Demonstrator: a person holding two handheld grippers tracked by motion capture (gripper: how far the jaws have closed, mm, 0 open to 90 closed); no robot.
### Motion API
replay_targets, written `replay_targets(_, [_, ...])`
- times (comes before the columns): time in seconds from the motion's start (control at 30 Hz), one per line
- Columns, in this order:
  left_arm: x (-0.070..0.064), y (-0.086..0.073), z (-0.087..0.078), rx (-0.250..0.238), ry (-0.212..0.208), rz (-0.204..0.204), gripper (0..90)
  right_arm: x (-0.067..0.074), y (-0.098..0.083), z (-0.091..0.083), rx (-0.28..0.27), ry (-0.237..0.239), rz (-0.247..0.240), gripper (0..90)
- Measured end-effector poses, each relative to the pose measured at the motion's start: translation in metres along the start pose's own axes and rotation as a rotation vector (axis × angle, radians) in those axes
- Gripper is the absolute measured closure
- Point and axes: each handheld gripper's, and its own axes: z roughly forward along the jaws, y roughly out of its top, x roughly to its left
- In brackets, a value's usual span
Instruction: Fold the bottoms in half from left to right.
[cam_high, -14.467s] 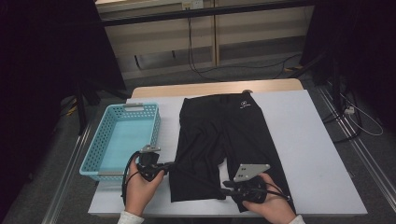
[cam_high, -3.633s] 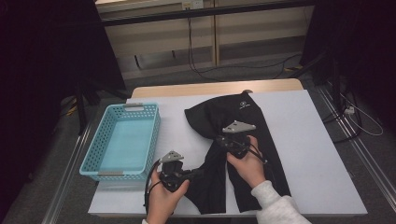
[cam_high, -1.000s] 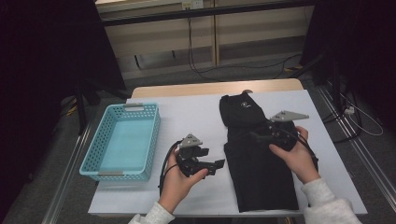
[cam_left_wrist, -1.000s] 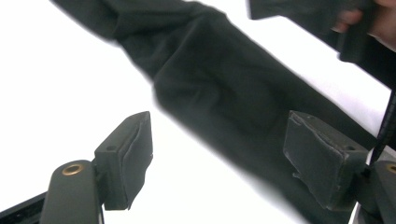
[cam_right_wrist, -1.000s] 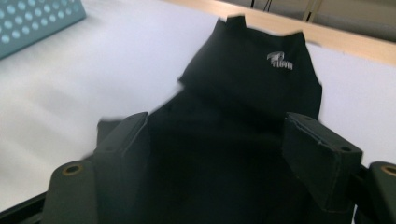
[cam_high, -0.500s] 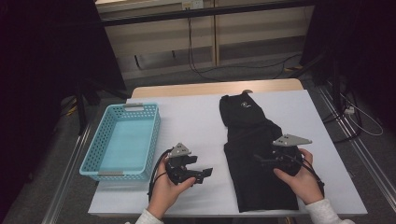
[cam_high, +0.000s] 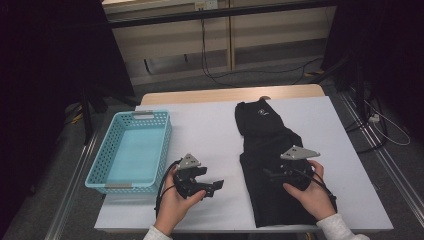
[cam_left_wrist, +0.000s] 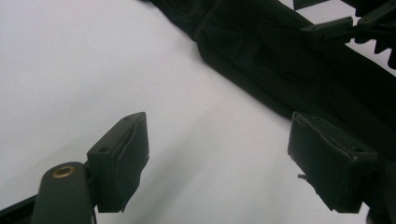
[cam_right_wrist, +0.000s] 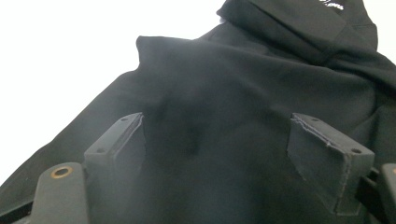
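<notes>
Shorts (cam_high: 272, 165), black, lie folded lengthwise right of centre in the high view; further folding and transfer to the turquoise basket (cam_high: 131, 150) at left appear outstanding. Right gripper (cam_high: 270, 172) hovers over them, left gripper (cam_high: 216, 186) beside, both gaping, empty. Right gripper view adds white waistband lettering (cam_right_wrist: 334, 4).

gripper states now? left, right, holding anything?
Left gripper: open, empty, over the white table.
Right gripper: open, nothing clamped, above the folded black fabric garment.
</notes>
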Motion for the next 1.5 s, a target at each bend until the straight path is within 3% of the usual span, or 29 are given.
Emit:
replay_targets(0.3, [0.002, -0.003, -0.004, -0.002, 0.005, -0.003, 20.4, -0.029, -0.006, -0.013, -0.028, -0.065, 0.065, 21.1])
replay_targets(0.43, [0.001, -0.003, -0.003, 0.005, 0.006, -0.001, 20.2, -0.035, -0.013, -0.018, -0.009, -0.094, 0.074, 22.0])
replay_targets(0.5, [0.001, -0.003, -0.002, 0.007, 0.005, -0.001, 20.1, -0.035, -0.015, -0.021, -0.015, -0.086, 0.079, 22.3])
replay_targets(0.67, [0.001, -0.003, -0.001, 0.012, 0.007, 0.003, 20.1, -0.015, -0.013, -0.014, -0.001, -0.020, 0.062, 32.2])
replay_targets(0.73, [0.001, -0.002, -0.002, 0.014, 0.006, 0.005, 20.1, -0.004, -0.010, -0.009, -0.011, 0.037, 0.040, 43.9])
replay_targets(0.87, [0.001, -0.003, -0.003, 0.013, 0.012, -0.001, 20.2, 0.017, -0.006, 0.002, 0.020, 0.106, 0.039, 46.0])
replay_targets(0.93, [0.001, -0.003, -0.004, 0.011, 0.013, -0.003, 20.2, 0.026, -0.002, 0.007, 0.021, 0.115, 0.019, 47.1])
replay_targets(1.0, [0.000, -0.003, -0.003, 0.012, 0.009, -0.006, 20.2, 0.032, 0.003, 0.011, 0.012, 0.132, 0.031, 49.3])
replay_targets(1.1, [0.001, -0.004, -0.004, 0.019, 0.010, -0.003, 20.2, 0.043, 0.010, 0.018, 0.016, 0.162, 0.011, 46.0])
replay_targets(1.2, [0.003, -0.005, -0.006, 0.016, 0.015, -0.010, 20.2, 0.055, 0.011, 0.027, 0.052, 0.166, -0.041, 47.1])
replay_targets(1.33, [0.004, -0.006, -0.007, 0.016, 0.020, -0.017, 20.2, 0.064, 0.006, 0.039, 0.109, 0.152, -0.070, 50.3])
replay_targets(1.43, [0.004, -0.005, -0.009, 0.010, 0.018, -0.016, 20.2, 0.065, 0.006, 0.037, 0.099, 0.104, -0.076, 69.7])
replay_targets(1.5, [0.004, -0.005, -0.010, 0.009, 0.018, -0.017, 20.2, 0.063, 0.006, 0.035, 0.084, 0.112, -0.075, 87.1])
